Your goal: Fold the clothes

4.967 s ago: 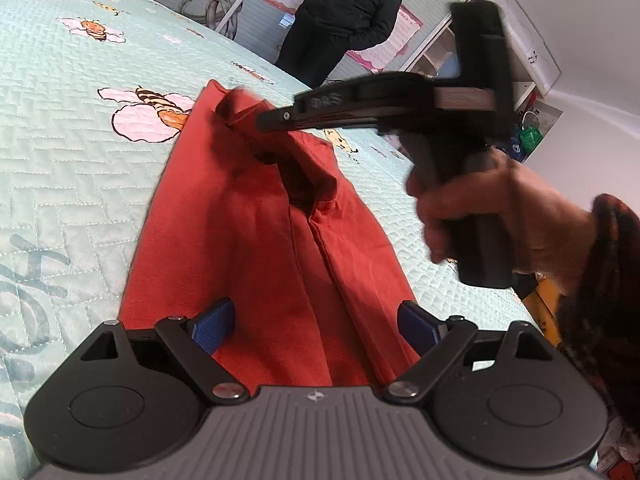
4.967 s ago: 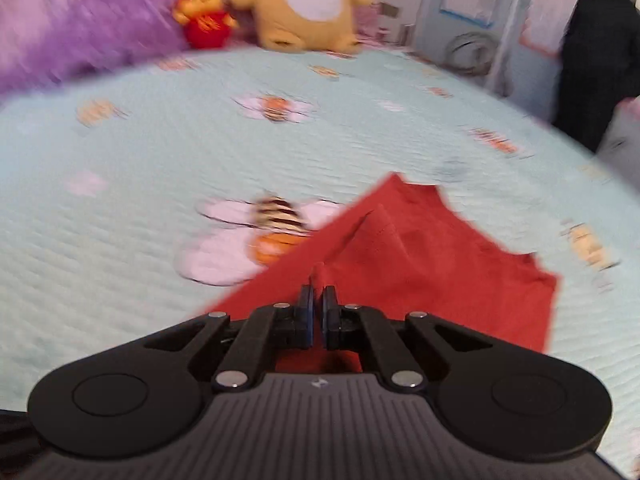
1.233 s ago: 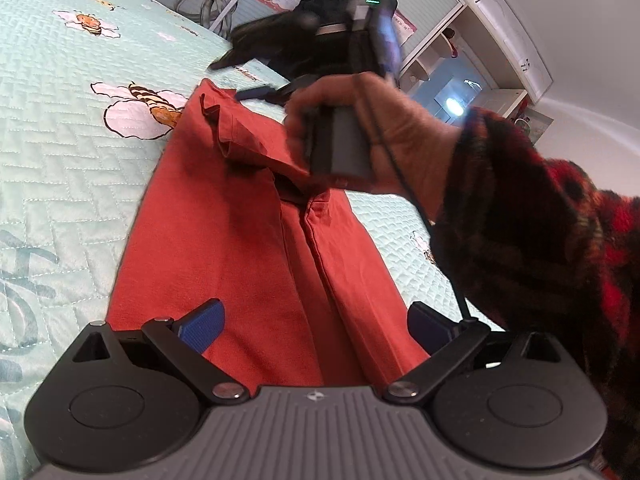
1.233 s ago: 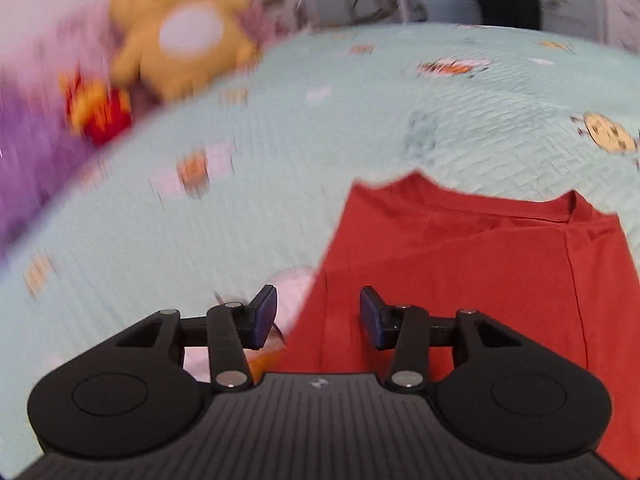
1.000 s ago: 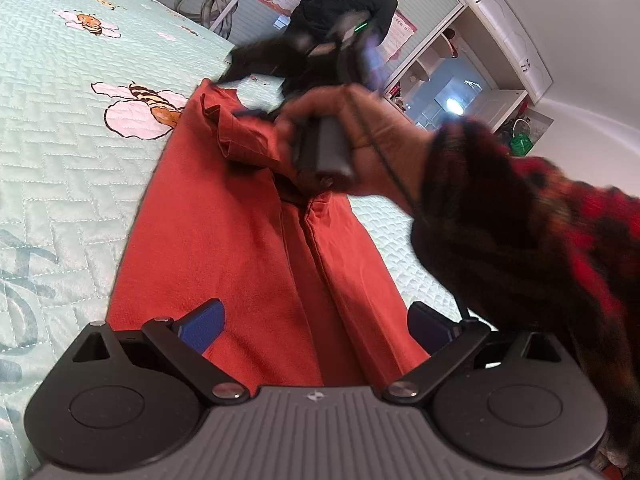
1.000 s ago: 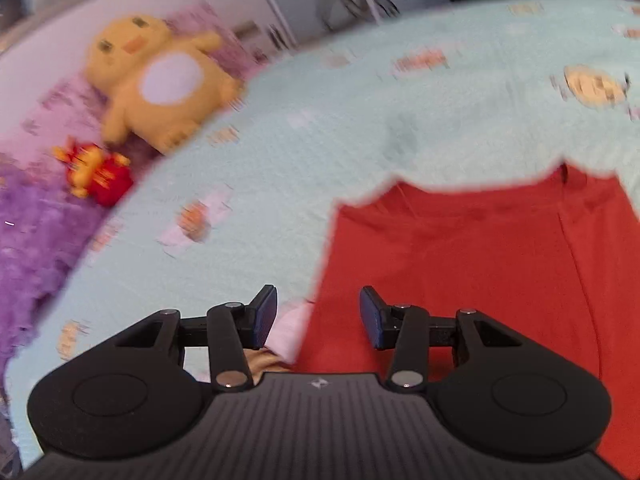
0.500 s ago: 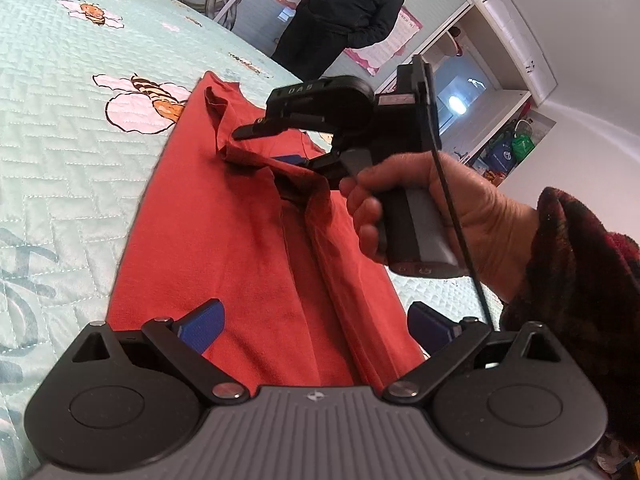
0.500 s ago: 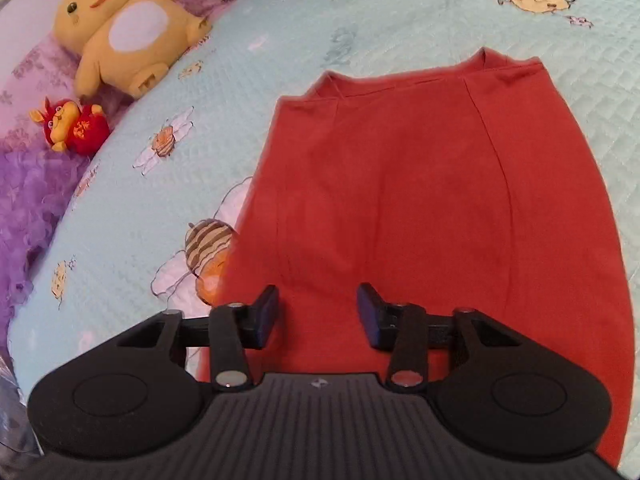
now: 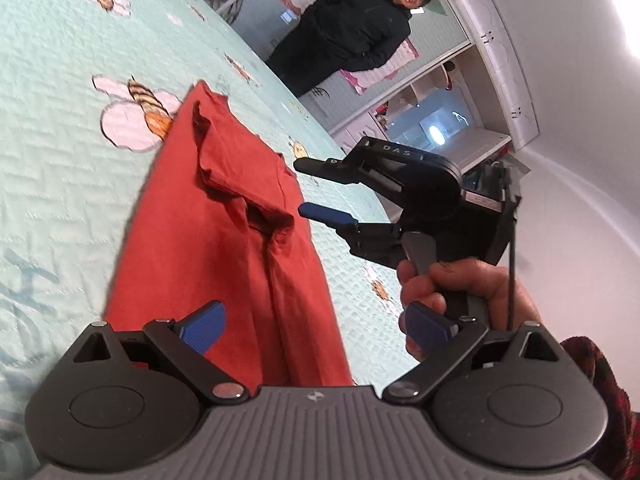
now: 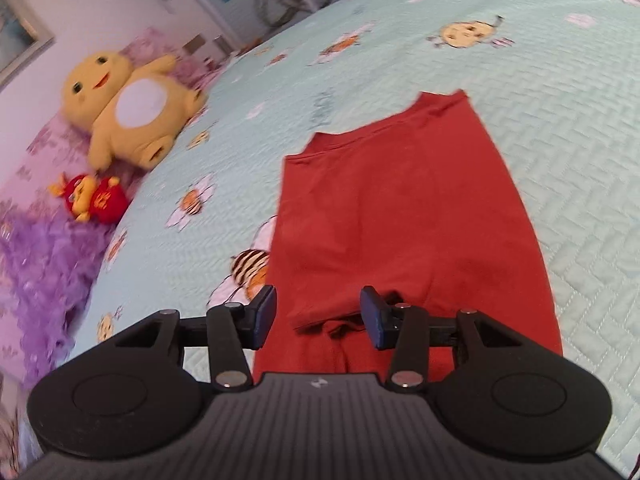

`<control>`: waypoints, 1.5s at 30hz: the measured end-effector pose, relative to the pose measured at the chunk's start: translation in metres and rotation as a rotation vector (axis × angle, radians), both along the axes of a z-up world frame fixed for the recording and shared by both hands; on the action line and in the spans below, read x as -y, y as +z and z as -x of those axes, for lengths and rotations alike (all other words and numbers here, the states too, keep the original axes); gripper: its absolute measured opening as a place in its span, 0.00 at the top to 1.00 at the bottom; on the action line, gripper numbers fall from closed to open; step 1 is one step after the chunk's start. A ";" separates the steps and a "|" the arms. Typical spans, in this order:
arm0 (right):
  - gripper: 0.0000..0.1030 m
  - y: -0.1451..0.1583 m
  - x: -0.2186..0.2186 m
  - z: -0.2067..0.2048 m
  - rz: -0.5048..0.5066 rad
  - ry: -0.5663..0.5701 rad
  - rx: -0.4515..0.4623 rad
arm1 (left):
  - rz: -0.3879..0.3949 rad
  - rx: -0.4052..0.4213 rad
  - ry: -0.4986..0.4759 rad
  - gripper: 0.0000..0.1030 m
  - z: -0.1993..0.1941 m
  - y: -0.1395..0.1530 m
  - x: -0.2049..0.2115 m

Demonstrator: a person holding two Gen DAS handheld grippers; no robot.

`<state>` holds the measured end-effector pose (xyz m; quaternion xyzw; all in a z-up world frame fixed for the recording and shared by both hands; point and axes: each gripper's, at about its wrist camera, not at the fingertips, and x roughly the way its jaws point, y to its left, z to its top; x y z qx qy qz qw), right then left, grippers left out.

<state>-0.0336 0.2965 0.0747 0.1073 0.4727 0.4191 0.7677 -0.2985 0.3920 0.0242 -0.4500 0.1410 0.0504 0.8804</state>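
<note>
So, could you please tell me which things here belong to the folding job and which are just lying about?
For the job:
red garment
left gripper, open
right gripper, open

Just lying about:
yellow plush toy
small red plush toy
purple fluffy fabric

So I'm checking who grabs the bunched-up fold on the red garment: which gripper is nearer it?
Right. The right gripper hovers open just over the bunched fold; the left gripper hangs open above the red garment's opposite end.

One red garment [image 10: 404, 216] on the bedspread [image 10: 560, 80], two plush toys [image 10: 128, 108] beside it, two grippers [image 10: 318, 316], one bystander [image 9: 352, 36].
</note>
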 end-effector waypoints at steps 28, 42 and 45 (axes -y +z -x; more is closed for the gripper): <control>0.68 -0.049 -0.013 -0.024 -0.293 0.050 -0.134 | -0.061 -0.116 0.090 0.03 -0.004 -0.017 -0.005; 0.80 -0.099 0.036 -0.029 -0.300 -0.044 -0.236 | -0.120 -0.078 0.118 0.02 -0.010 -0.026 0.013; 0.79 -0.082 0.034 -0.034 -0.413 -0.003 -0.208 | -0.176 -0.078 0.123 0.02 -0.013 -0.028 0.019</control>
